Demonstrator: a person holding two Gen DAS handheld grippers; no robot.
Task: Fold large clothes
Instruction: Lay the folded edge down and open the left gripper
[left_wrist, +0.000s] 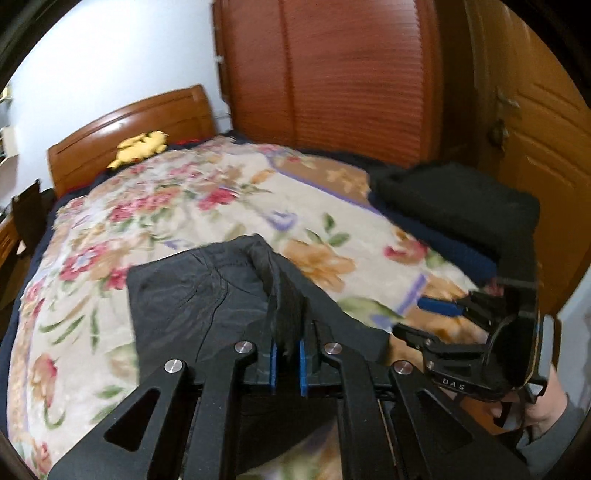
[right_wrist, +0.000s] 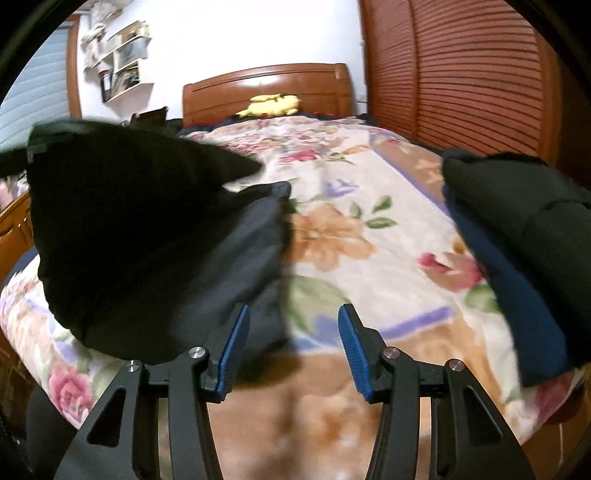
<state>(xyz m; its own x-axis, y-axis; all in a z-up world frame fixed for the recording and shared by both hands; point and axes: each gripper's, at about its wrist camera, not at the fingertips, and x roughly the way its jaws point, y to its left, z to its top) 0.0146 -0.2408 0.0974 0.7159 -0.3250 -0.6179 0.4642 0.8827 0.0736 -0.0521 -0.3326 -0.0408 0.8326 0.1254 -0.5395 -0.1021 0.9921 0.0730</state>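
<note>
The left gripper (left_wrist: 285, 332) is clamped on a bunched ridge of the black garment (left_wrist: 192, 295), which lies on the floral bed (left_wrist: 236, 206) at its 6 o'clock edge. The right gripper (right_wrist: 291, 339) is apart, holding nothing. With one thin pinch, the cloth may slip or fold crookedly.

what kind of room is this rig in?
A bedroom, most likely in a home: a bed with a wooden headboard and a floral blanket, a louvred wardrobe beside it, and a yellow plush toy by the headboard.
</note>
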